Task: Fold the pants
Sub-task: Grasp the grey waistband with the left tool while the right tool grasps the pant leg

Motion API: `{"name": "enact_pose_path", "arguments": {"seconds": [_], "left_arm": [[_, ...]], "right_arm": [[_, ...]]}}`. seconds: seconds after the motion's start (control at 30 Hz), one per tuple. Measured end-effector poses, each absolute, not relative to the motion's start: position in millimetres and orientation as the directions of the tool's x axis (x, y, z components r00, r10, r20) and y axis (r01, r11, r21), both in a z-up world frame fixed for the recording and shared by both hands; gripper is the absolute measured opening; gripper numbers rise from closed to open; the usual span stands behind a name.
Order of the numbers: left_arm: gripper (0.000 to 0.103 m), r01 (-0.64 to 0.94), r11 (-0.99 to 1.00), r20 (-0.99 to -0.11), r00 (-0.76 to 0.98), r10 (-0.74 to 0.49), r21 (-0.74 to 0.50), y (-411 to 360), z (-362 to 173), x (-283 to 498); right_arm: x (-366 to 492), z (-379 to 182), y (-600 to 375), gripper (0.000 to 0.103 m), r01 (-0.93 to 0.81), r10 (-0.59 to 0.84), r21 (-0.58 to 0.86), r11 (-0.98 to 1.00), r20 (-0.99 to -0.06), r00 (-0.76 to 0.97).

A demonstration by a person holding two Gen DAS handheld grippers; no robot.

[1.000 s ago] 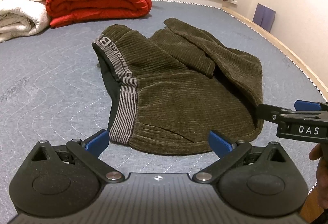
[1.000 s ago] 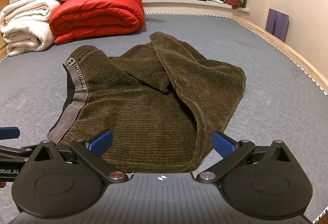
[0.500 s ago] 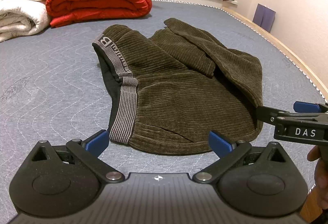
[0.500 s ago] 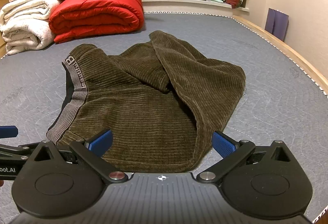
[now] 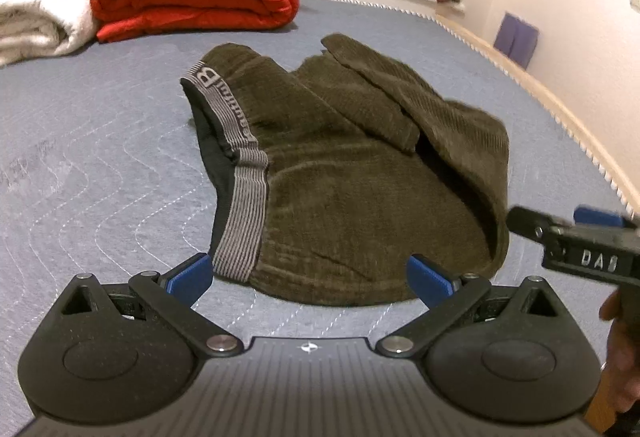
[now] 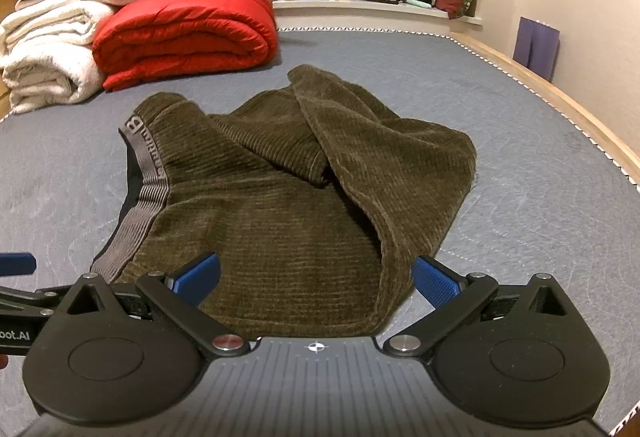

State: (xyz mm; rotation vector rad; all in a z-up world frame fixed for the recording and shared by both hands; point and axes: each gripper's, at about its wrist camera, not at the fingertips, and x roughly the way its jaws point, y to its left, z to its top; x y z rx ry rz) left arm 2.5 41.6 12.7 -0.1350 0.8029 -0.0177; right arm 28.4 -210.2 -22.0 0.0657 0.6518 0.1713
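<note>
The brown pants (image 6: 280, 205) look soft and floppy; both grippers' fingers are wide apart, so grab near the gray waistband (image 5: 240, 213).

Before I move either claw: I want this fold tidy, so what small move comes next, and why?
Probably ease the left claw forward onto the near end of the striped waistband. Both claws are open and hold nothing, the right claw sits at the near hem, and the olive pants lie rumpled on the grey mattress, one leg flopped across. They need spreading first.
</note>
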Motion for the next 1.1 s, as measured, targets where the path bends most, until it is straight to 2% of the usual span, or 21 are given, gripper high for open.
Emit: {"name": "enact_pose_path", "arguments": {"seconds": [0.07,0.13,0.2,0.23,0.27,0.3,0.33,0.37,0.43,0.53,0.63,0.7,0.77,0.9,0.93,1.07,1.1], "left_arm": [[0.103,-0.038,0.981,-0.709,0.697,-0.109,-0.189,57,22,5],[0.103,-0.033,0.952,-0.694,0.692,-0.198,-0.304,81,36,10],[0.093,-0.031,0.95,-0.715,0.666,-0.212,-0.31,97,52,24],[0.072,-0.024,0.96,-0.711,0.677,-0.19,-0.28,103,62,30],[0.06,-0.025,0.968,-0.702,0.693,-0.162,-0.248,107,70,36],[0.055,-0.029,0.971,-0.689,0.71,-0.146,-0.235,112,76,42],[0.032,-0.025,0.969,-0.674,0.723,-0.152,-0.246,117,78,47],[0.016,-0.017,0.964,-0.661,0.732,-0.168,-0.264,123,75,52],[0.016,-0.013,0.961,-0.637,0.751,-0.173,-0.277,129,56,57],[0.016,-0.025,0.968,-0.718,0.675,-0.167,-0.248,130,18,73],[0.017,-0.011,0.966,-0.723,0.665,-0.187,-0.259,133,1,88],[0.017,-0.039,0.956,-0.713,0.675,-0.188,-0.289,139,-5,96],[0.018,-0.055,0.941,-0.701,0.682,-0.208,-0.333,147,-12,101],[0.019,-0.079,0.936,-0.728,0.652,-0.211,-0.342,153,-34,116],[0.021,-0.086,0.931,-0.735,0.641,-0.22,-0.354,154,-40,120],[0.046,-0.093,0.927,-0.758,0.607,-0.236,-0.363,156,-61,127],[0.048,-0.099,0.931,-0.761,0.609,-0.224,-0.353,155,-64,129]], "right_arm": [[29,-19,-216,0.096,-0.11,0.153,0.109,0.988,-0.582,0.799],[32,-16,-223,0.089,-0.084,0.135,0.114,0.99,-0.57,0.811],[36,-11,-236,0.082,-0.044,0.113,0.136,0.99,-0.554,0.825],[37,-10,-241,0.075,-0.032,0.108,0.146,0.989,-0.55,0.828],[39,-9,-246,0.068,-0.019,0.103,0.158,0.987,-0.547,0.831],[41,-9,-253,0.065,-0.003,0.097,0.172,0.985,-0.545,0.833],[42,-9,-255,0.061,-0.005,0.101,0.174,0.985,-0.544,0.833],[45,-11,-260,0.058,0.008,0.094,0.18,0.984,-0.548,0.831],[49,-14,-264,0.055,0.023,0.089,0.189,0.982,-0.561,0.823],[57,-20,-264,0.055,0.037,0.077,0.184,0.982,-0.579,0.812],[69,-25,-264,0.056,0.028,0.085,0.178,0.984,-0.595,0.799],[79,-27,-263,0.059,0.016,0.091,0.17,0.985,-0.603,0.793],[89,-32,-262,0.067,0.018,0.081,0.153,0.988,-0.613,0.786],[107,-45,-256,0.073,0.002,0.085,0.132,0.991,-0.648,0.757],[111,-49,-253,0.075,-0.003,0.084,0.124,0.992,-0.657,0.749],[124,-62,-244,0.081,-0.019,0.082,0.098,0.995,-0.696,0.714],[126,-65,-244,0.082,-0.02,0.08,0.094,0.995,-0.703,0.706]]}}
